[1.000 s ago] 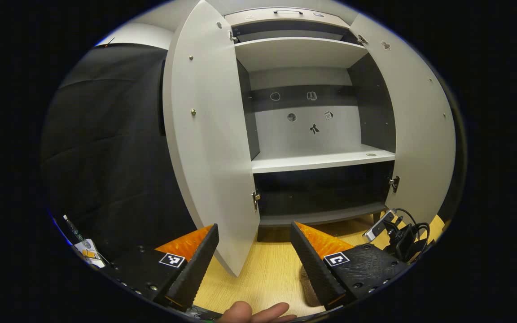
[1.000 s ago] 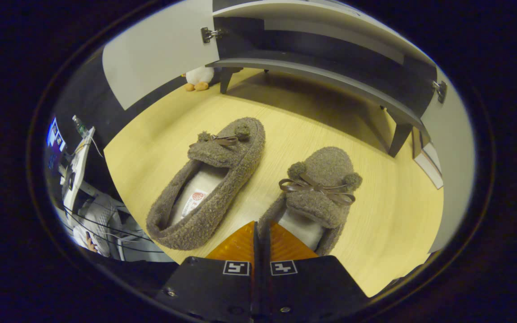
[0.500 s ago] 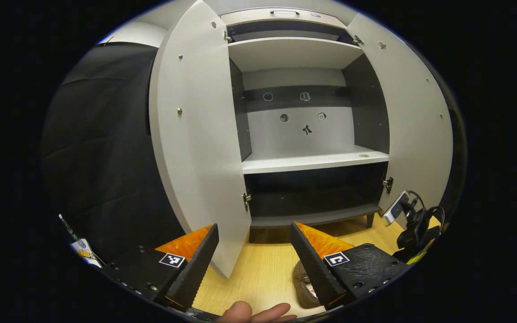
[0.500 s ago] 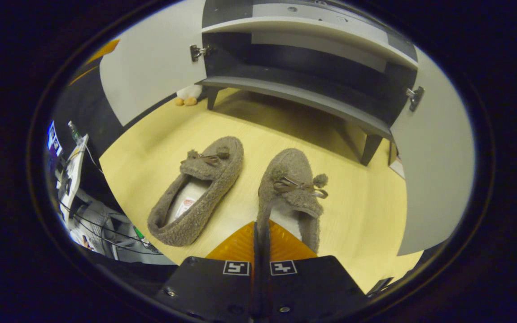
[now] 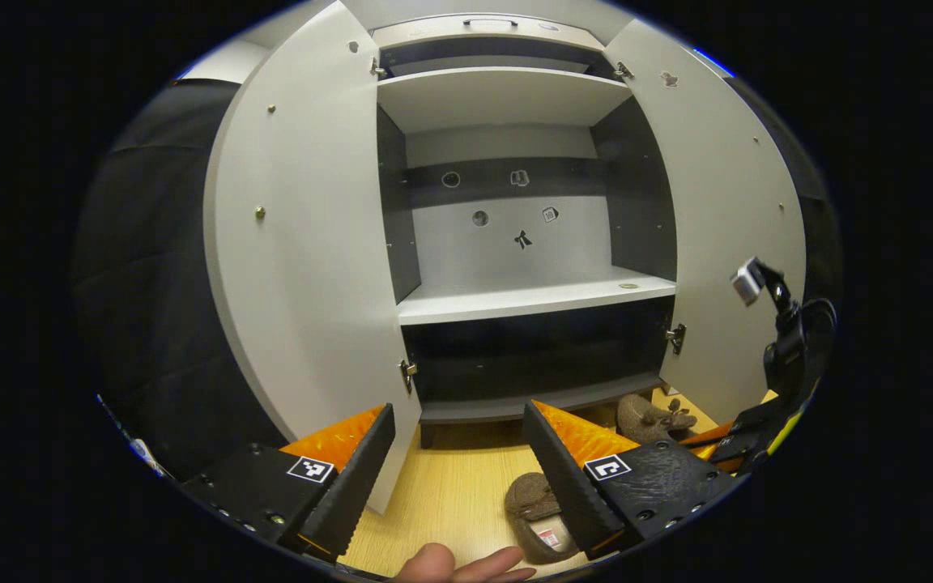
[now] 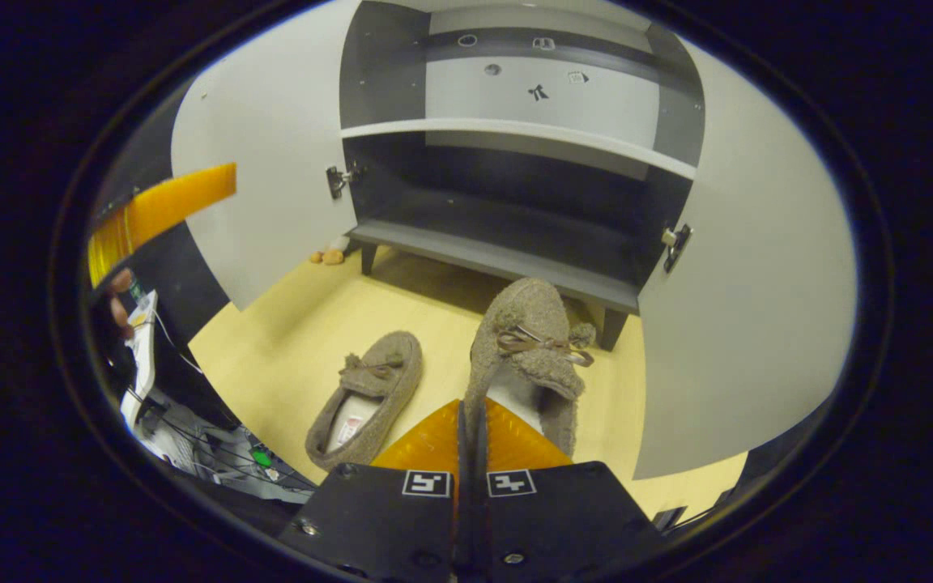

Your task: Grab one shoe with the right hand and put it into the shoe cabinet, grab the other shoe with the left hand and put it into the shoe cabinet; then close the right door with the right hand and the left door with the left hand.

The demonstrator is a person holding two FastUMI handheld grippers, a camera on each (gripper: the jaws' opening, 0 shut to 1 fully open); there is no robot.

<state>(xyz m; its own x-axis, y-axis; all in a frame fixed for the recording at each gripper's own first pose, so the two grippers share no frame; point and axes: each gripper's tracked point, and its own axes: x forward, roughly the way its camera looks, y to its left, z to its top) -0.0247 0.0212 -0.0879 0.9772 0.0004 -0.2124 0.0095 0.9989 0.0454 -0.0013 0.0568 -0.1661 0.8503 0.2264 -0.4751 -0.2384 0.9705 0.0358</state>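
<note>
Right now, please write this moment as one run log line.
right gripper: shut on fuzzy brown slipper, lifted | left gripper: open | second brown slipper: on floor | cabinet doors: open

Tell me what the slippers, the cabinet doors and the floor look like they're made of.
Slippers: brown woolly, curly pile like boucle fleece, with a paler lining and a thin glossy bow that could be faux leather. Cabinet doors: smooth matte pale grey board, probably laminate, on metal hinges. Floor: light wood-grain surface, likely laminate or vinyl.
</note>
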